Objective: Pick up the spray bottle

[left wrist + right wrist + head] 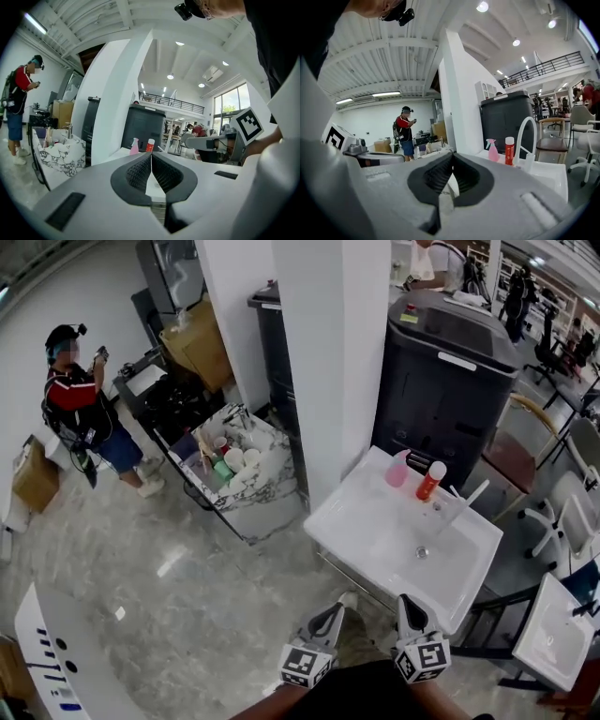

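Observation:
The pink spray bottle (397, 468) stands at the back of a white sink (375, 545), beside a red bottle with a white cap (430, 481) and a white tap (466, 502). Both grippers are low at the sink's near edge, well short of the bottles. My left gripper (343, 601) is shut with nothing in it, and my right gripper (403, 600) is shut and empty too. In the left gripper view the spray bottle (134, 146) shows far beyond the closed tips (151, 157). In the right gripper view the spray bottle (492, 150) stands right of the closed tips (452, 157).
A white column (319, 352) rises just left of the sink, with a tall black bin (450, 381) behind it. A marble-patterned counter with cups (258, 486) lies to the left. A person (80, 413) stands far left. Chairs (567, 512) stand to the right.

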Demonstrator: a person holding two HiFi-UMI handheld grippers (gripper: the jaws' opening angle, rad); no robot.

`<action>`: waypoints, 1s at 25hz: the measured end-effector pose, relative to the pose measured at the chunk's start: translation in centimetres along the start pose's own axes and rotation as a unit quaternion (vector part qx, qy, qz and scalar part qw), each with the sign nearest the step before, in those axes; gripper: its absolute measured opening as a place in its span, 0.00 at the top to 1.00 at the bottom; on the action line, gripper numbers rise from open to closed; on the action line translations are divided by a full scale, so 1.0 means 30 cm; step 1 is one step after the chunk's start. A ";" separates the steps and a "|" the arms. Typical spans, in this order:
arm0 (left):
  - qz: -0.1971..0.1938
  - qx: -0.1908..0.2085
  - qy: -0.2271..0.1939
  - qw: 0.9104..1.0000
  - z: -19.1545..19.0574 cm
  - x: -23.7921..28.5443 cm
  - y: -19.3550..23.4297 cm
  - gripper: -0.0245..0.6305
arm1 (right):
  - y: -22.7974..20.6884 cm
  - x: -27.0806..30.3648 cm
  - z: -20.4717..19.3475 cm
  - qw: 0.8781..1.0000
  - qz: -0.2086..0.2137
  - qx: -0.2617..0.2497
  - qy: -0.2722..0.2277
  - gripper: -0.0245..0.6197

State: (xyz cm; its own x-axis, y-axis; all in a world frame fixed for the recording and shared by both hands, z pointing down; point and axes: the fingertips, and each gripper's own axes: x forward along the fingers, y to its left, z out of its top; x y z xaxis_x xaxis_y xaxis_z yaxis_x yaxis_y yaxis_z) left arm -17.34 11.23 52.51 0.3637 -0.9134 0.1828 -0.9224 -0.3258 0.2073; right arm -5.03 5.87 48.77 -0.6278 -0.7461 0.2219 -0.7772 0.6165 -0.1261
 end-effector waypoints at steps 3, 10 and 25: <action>-0.019 -0.004 0.014 1.000 0.005 0.092 0.050 0.93 | -0.036 0.097 0.014 1.000 0.006 0.011 0.003 0.96; -0.063 0.001 0.050 0.997 -0.003 0.392 0.147 0.93 | -0.193 0.327 0.082 1.000 -0.004 0.024 0.000 0.96; -0.152 0.076 0.139 0.976 -0.045 1.151 0.325 0.93 | -0.606 0.818 0.216 0.996 -0.004 0.076 -0.055 0.96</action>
State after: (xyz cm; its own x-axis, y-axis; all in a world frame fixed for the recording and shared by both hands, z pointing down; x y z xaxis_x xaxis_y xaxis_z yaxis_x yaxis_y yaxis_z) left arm -13.60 -23.15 62.15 0.6255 -0.6744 0.3924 -0.7672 -0.6230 0.1523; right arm -6.58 -25.28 50.23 -0.6154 -0.7794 0.1176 -0.7749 0.5707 -0.2718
